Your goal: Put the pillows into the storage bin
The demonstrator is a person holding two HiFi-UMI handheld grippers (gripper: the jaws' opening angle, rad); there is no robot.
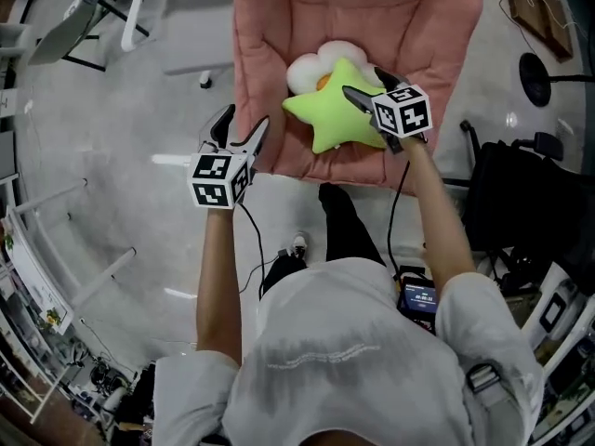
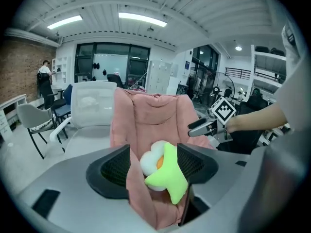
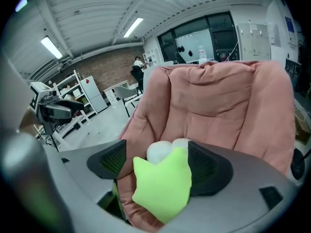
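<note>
A lime green star pillow point(image 1: 337, 114) lies on the seat of a pink padded chair point(image 1: 390, 17), leaning on a white flower pillow point(image 1: 311, 68) with an orange middle. My right gripper point(image 1: 364, 82) hangs open over the star's upper right corner. In the right gripper view the star point(image 3: 163, 188) sits between the spread jaws, the white pillow point(image 3: 163, 152) behind it. My left gripper point(image 1: 244, 126) is open at the chair's left front edge. In the left gripper view both pillows point(image 2: 167, 178) show ahead between the jaws, with the right gripper point(image 2: 199, 127) beyond them.
Grey floor surrounds the pink chair. Office chairs point(image 1: 93, 7) stand at the far left, and a white one point(image 2: 92, 106) is beside the pink chair. Black gear point(image 1: 521, 193) sits to the right. A person point(image 2: 44, 76) stands far off by the brick wall.
</note>
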